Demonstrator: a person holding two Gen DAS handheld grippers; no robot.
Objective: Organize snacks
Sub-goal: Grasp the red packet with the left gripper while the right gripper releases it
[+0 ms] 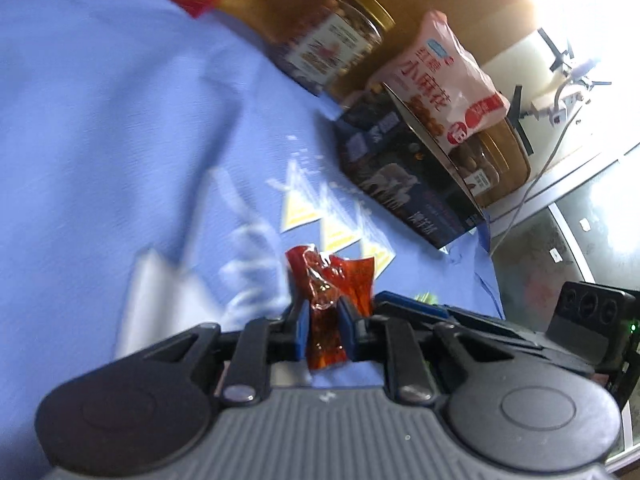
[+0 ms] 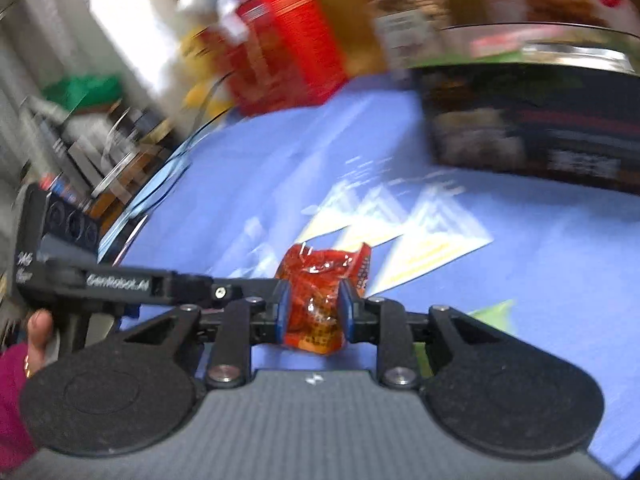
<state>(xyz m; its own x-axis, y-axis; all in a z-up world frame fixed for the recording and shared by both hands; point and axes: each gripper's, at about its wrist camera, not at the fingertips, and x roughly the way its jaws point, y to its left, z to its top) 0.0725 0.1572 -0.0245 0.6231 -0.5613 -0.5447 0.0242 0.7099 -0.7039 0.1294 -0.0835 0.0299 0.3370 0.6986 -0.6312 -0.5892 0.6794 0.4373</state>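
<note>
My left gripper (image 1: 324, 328) is shut on a small red-brown clear snack packet (image 1: 326, 300), held above the blue cloth (image 1: 140, 140). My right gripper (image 2: 314, 312) is shut on a crumpled orange-red snack packet (image 2: 320, 292), also above the blue cloth (image 2: 280, 160). The other gripper's body shows at the right in the left wrist view (image 1: 592, 320) and at the left in the right wrist view (image 2: 80, 276). A dark box (image 1: 404, 172) with a pink snack bag (image 1: 444, 80) on top stands beyond; the box also shows in the right wrist view (image 2: 540, 128).
A clear jar with a gold lid (image 1: 332, 40) stands behind the box. A red tin (image 2: 288, 48) and another jar (image 2: 408, 12) stand at the back, blurred. The table edge and cables (image 1: 532, 184) lie to the right. A hand (image 2: 36, 332) holds the left gripper.
</note>
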